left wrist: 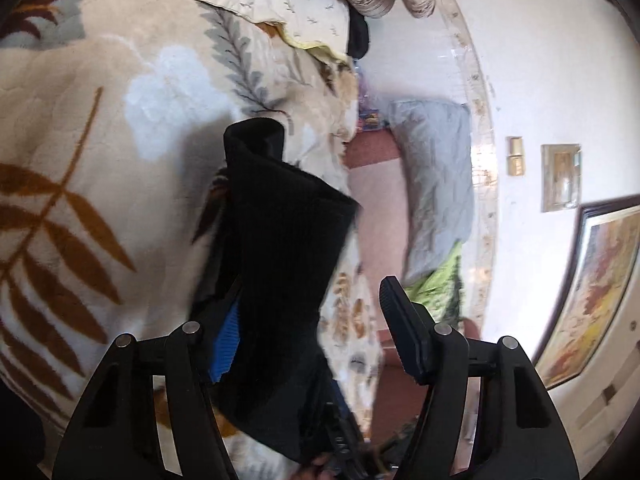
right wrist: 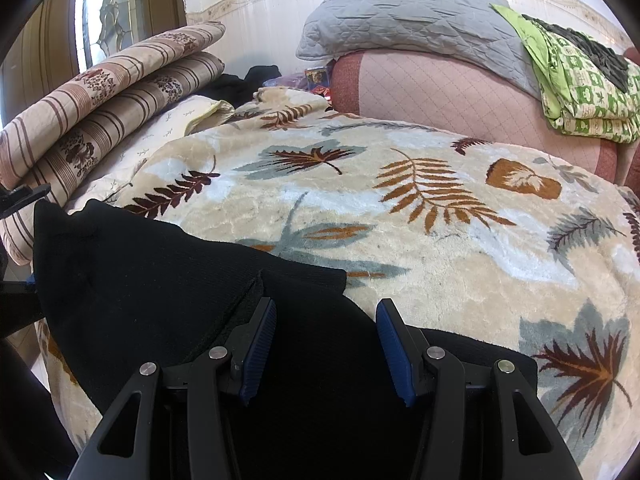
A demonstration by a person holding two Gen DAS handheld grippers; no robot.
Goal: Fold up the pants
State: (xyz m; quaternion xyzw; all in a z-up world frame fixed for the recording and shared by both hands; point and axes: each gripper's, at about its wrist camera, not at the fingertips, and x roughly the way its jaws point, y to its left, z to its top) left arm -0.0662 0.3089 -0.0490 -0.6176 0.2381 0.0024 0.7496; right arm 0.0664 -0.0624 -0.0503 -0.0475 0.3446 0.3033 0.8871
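Note:
The black ribbed pants (left wrist: 280, 248) hang in front of my left gripper (left wrist: 308, 328), lifted off the leaf-print blanket (left wrist: 80, 140). The jaws stand wide apart; the cloth drapes over the left blue pad (left wrist: 226, 344), and the right finger (left wrist: 400, 320) is bare. In the right wrist view the pants (right wrist: 160, 288) lie spread on the blanket (right wrist: 400, 220). My right gripper (right wrist: 326, 344) is open just above the cloth, with blue pads (right wrist: 260, 344) on each side of it. The left gripper's body shows at the left edge (right wrist: 20, 200).
Striped folded bedding (right wrist: 100, 92) lies at the back left. A grey quilted pillow (right wrist: 400, 20) and green patterned cloth (right wrist: 580, 88) sit on a pink cushion (right wrist: 460, 92) at the back. A wall with framed pictures (left wrist: 592, 292) is to the right.

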